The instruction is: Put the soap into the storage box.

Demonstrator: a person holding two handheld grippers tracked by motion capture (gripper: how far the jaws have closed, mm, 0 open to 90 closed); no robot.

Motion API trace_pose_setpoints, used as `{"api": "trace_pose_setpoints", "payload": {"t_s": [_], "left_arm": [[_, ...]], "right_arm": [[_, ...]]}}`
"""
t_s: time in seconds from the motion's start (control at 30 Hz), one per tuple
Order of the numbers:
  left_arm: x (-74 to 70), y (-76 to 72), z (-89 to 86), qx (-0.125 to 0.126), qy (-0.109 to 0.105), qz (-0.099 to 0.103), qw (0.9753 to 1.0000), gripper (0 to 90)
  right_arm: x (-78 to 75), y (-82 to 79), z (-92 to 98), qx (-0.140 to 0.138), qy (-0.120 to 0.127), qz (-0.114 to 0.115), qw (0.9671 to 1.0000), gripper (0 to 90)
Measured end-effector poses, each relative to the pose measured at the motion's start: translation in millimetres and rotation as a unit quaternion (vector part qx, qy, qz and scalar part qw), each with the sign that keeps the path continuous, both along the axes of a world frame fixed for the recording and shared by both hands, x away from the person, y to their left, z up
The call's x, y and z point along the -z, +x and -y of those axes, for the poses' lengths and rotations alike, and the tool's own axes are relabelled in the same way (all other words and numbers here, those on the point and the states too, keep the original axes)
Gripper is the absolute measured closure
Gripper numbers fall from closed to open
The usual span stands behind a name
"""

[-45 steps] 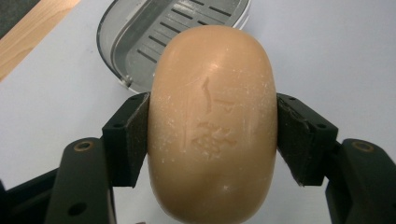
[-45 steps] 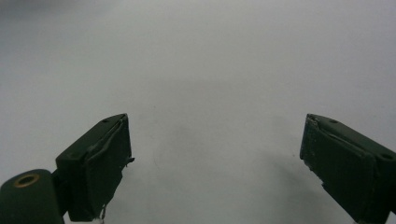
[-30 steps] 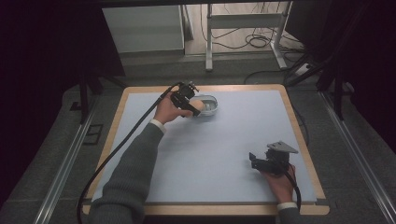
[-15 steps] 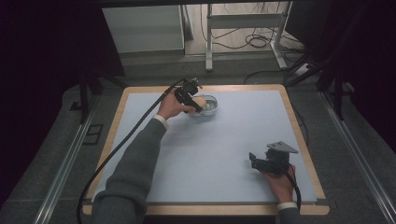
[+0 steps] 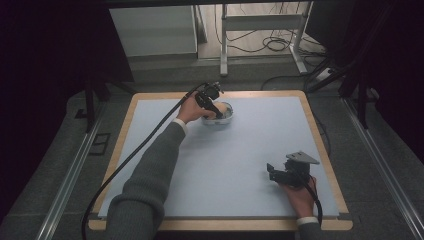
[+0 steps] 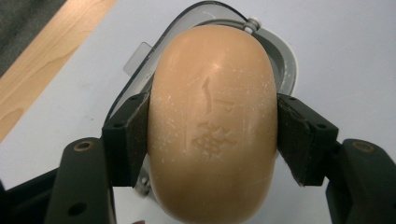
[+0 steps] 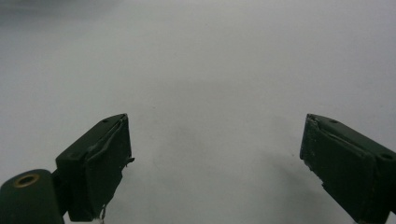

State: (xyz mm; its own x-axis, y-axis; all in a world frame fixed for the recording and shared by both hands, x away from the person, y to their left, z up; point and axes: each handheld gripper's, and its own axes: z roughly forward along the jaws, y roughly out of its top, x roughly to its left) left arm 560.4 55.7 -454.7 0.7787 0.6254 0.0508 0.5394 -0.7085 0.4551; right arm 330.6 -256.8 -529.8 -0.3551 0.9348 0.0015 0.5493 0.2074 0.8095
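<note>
The left claw (image 6: 212,135) is clamped on a tan bar of soap (image 6: 212,126), holding it just above a small clear dish (image 5: 222,116) at the far middle of the pale blue surface (image 5: 240,165). Judging from this, the soap is picked up and brought to the dish, and setting it down and letting go remain. The right claw (image 5: 280,172) rests near the right edge, its jaws wide apart and empty. Compared with a second ago, the left claw has shifted slightly farther over the dish; the right has not moved.
</note>
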Motion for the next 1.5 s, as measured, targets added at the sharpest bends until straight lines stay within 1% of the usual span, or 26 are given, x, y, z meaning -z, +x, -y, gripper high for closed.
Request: {"api": "trace_pose_setpoints", "payload": {"t_s": [0.03, 0.13, 0.17, 0.2, 0.23, 0.3, 0.4, 0.43, 0.5, 0.53, 0.63, 0.67, 0.7, 0.83, 0.87, 0.9, 0.97, 1.0, 1.03, 1.07, 1.1, 1.13, 1.3, 1.43, 1.47, 1.5], "left_arm": [[3.9, 1.7, 1.8, 0.0, 0.004, 0.001, 1.0, 32.7], [7.0, 2.7, 2.6, 0.001, 0.007, 0.0, 1.0, 32.5], [8.4, 3.0, 2.6, -0.001, 0.007, -0.002, 1.0, 32.4], [8.4, 2.8, 2.1, -0.003, 0.001, -0.001, 1.0, 31.1], [6.6, 1.9, 0.9, -0.006, -0.009, -0.001, 0.9999, 29.3], [4.0, 0.0, -0.7, -0.008, -0.013, -0.002, 0.9999, 27.7], [1.4, -3.2, -2.1, -0.007, -0.006, -0.003, 1.0, 24.9], [-1.8, -8.8, -3.6, -0.005, -0.002, 0.005, 1.0, 24.3], [-6.4, -15.2, -7.6, -0.004, -0.016, 0.011, 0.9998, 25.4], [-6.4, -15.2, -7.6, -0.004, -0.016, 0.011, 0.9998, 25.3], [-15.5, -28.8, -16.9, -0.006, -0.031, 0.024, 0.9992, 24.7], [-15.5, -28.8, -16.9, -0.006, -0.031, 0.024, 0.9992, 24.6], [-19.0, -36.4, -22.2, -0.01, -0.041, 0.029, 0.9987, 24.3], [-22.8, -53.8, -33.5, -0.014, -0.056, 0.044, 0.9974, 23.9], [-22.8, -53.8, -33.5, -0.014, -0.056, 0.044, 0.9974, 24.0], [-22.9, -63.3, -39.0, -0.016, -0.06, 0.05, 0.9968, 23.7], [-21.9, -73.1, -44.5, -0.016, -0.063, 0.052, 0.9965, 23.3], [-21.9, -73.1, -44.5, -0.016, -0.063, 0.052, 0.9965, 23.0], [-20.6, -82.6, -50.5, -0.017, -0.063, 0.053, 0.9965, 22.7], [-19.9, -87.5, -54.1, -0.018, -0.065, 0.055, 0.9962, 22.1], [-18.9, -92.2, -57.3, -0.022, -0.073, 0.053, 0.9957, 22.4], [-18.4, -96.0, -61.2, -0.021, -0.072, 0.05, 0.9959, 21.7], [-12.1, -118.8, -81.9, -0.038, -0.094, 0.055, 0.9934, 21.5], [-5.4, -138.3, -95.3, -0.041, -0.105, 0.061, 0.9917, 21.7], [-5.4, -138.3, -95.3, -0.041, -0.105, 0.061, 0.9917, 21.6], [-1.2, -148.5, -101.9, -0.044, -0.112, 0.063, 0.9908, 21.6]], "right_arm": [[0.0, 0.0, 0.1, -0.001, 0.0, 0.0, 1.0, 8.8], [0.0, -0.1, 0.1, -0.001, 0.0, 0.0, 1.0, 8.8], [-0.1, -0.1, 0.1, -0.001, 0.0, 0.0, 1.0, 8.8], [0.0, 0.0, 0.0, 0.0, 0.0, 0.0, 1.0, 8.8], [0.0, 0.0, 0.0, 0.0, 0.0, 0.0, 1.0, 8.8], [0.0, 0.0, 0.0, 0.0, 0.0, 0.0, 1.0, 8.8], [0.0, -0.1, -0.1, -0.001, -0.001, -0.001, 1.0, 8.8], [0.0, -0.2, -0.3, -0.001, -0.001, 0.0, 1.0, 8.8], [0.0, -0.2, -0.3, -0.001, -0.001, -0.001, 1.0, 8.8], [0.0, -0.2, -0.3, -0.001, -0.001, -0.001, 1.0, 8.8], [0.0, -0.1, -0.5, -0.001, -0.001, -0.001, 1.0, 8.8], [0.0, -0.1, -0.5, -0.001, -0.001, -0.001, 1.0, 8.8], [-0.1, -0.2, -0.5, -0.002, -0.002, -0.002, 1.0, 8.8], [0.3, 0.6, -0.5, -0.001, -0.002, -0.004, 1.0, 8.8], [0.3, 0.6, -0.5, -0.001, -0.002, -0.004, 1.0, 8.8], [0.2, 0.9, -0.7, -0.001, -0.002, -0.007, 1.0, 8.8], [0.3, 0.9, -1.0, 0.0, -0.003, -0.006, 1.0, 8.8], [0.3, 0.8, -1.0, 0.0, -0.003, -0.005, 1.0, 8.8], [0.3, 0.7, -0.9, 0.0, -0.003, -0.005, 1.0, 8.8], [0.2, 0.6, -0.9, 0.0, -0.003, -0.004, 1.0, 8.8], [0.2, 0.5, -0.7, -0.001, -0.003, -0.003, 1.0, 8.8], [0.0, 0.2, -0.7, -0.003, -0.002, -0.003, 1.0, 8.8], [0.1, -0.1, -0.8, -0.003, -0.003, -0.001, 1.0, 8.8], [0.1, -0.1, -0.8, -0.004, -0.003, 0.0, 1.0, 8.8], [0.1, -0.2, -0.8, -0.004, -0.003, 0.0, 1.0, 8.8], [0.1, -0.1, -0.8, -0.004, -0.003, 0.0, 1.0, 8.8]]}}
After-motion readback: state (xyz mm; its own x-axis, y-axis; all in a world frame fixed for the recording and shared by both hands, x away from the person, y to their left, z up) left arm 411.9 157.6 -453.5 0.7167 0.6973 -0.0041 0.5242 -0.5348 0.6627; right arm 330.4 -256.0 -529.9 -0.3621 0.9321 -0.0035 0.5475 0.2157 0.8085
